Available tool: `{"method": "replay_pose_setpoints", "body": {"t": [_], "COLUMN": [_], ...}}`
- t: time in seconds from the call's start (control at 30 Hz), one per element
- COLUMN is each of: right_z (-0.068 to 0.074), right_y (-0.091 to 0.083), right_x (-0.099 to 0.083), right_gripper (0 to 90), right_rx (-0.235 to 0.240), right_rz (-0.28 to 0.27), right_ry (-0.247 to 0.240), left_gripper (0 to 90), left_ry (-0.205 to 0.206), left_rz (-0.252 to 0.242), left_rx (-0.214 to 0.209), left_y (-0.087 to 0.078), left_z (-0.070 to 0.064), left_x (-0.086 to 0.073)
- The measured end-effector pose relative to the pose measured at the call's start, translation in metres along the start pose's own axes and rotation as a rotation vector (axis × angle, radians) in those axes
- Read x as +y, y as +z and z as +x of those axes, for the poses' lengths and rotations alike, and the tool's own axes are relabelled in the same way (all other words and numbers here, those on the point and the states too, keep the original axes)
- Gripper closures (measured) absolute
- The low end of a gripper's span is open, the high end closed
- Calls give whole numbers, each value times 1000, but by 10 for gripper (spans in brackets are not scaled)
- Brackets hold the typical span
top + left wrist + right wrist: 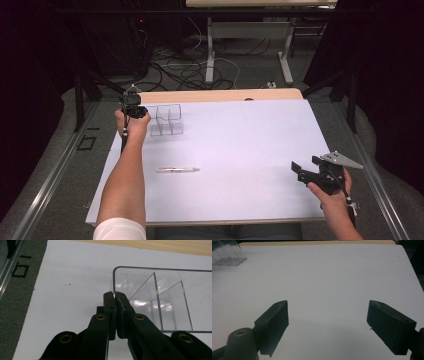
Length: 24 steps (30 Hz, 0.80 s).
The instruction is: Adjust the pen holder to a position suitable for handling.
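One white table [240, 150] fronts cable-strewn floor [185, 65].

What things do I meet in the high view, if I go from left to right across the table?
Left gripper, shut on the wall of the clear organizer → clear organizer → pen, lying nearer the person → right gripper, open over the white table.

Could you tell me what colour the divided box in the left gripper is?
Colourless, clear plastic box; the left gripper view shows it best.
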State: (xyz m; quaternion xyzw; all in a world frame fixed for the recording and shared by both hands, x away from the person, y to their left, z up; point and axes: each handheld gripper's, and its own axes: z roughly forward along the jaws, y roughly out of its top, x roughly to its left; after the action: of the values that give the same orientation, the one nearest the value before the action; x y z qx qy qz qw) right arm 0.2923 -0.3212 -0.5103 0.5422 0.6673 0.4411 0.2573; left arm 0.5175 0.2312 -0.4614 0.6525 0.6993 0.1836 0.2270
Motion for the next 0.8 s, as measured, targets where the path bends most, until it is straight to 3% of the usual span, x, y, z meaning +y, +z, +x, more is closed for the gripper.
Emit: {"method": "replay_pose_setpoints", "body": {"t": [0.17,0.33,0.47,0.8], "right_z": [0,0,2,2], "right_y": [0,0,0,1], "right_x": [0,0,1,2], "right_gripper": [173,173,173,173], "right_rx": [1,-1,10,12], "right_rz": [-1,-10,-12,-19], "right_ry": [-4,-6,-4,-6], "left_gripper": [893,892,892,892], "left_ry": [-17,-21,-23,13], "left_rz": [-13,-7,6,3], "left_rx": [-28,-38,-53,-73], "left_y": [-7,-13,-17,-28], "left_z": [-9,-25,-42,-91], "left_x": [-3,-12,-20,-37]}}
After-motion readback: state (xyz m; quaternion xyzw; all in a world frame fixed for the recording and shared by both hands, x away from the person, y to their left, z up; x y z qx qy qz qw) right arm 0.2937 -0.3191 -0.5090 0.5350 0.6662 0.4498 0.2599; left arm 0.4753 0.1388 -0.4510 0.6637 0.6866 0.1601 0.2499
